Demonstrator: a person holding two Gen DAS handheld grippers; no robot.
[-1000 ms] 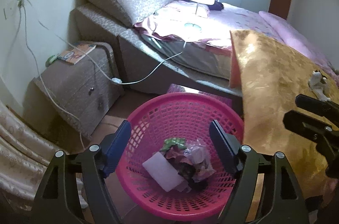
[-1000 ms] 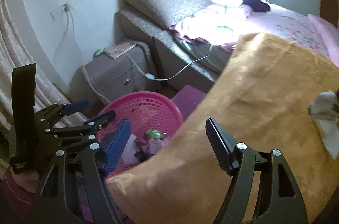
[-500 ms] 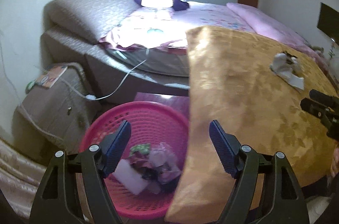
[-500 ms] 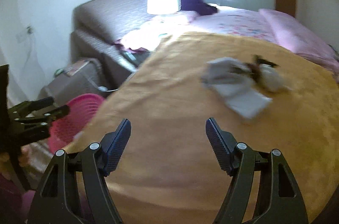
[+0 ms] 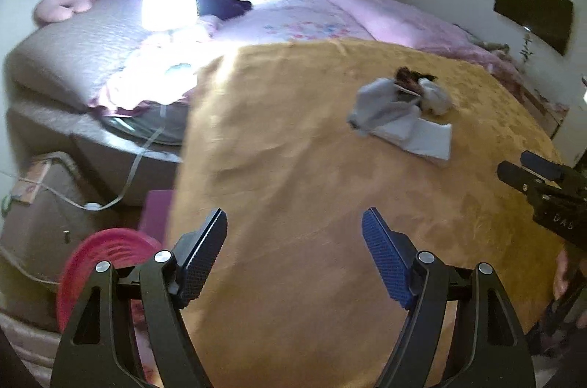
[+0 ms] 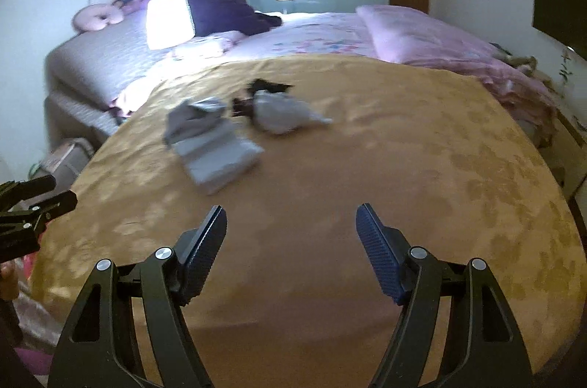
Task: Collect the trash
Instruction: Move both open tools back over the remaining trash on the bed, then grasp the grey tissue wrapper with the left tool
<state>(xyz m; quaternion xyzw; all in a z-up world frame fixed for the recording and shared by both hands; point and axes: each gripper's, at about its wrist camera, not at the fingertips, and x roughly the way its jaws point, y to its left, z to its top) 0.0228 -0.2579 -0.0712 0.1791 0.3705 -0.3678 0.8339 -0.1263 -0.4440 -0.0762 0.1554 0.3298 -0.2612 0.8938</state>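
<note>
Both grippers hover over the gold cloth, jaws spread and empty: the left gripper near its edge, the right gripper further in. The trash, crumpled grey-white paper with a dark scrap and a pale wad, lies on the cloth ahead of both, well apart from the fingers. The pink basket sits on the floor just beside the cloth's edge, below the left gripper.

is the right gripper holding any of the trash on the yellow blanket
No. The right gripper is open with nothing between its pads, and the crumpled paper trash lies farther ahead on the yellow blanket.
</note>
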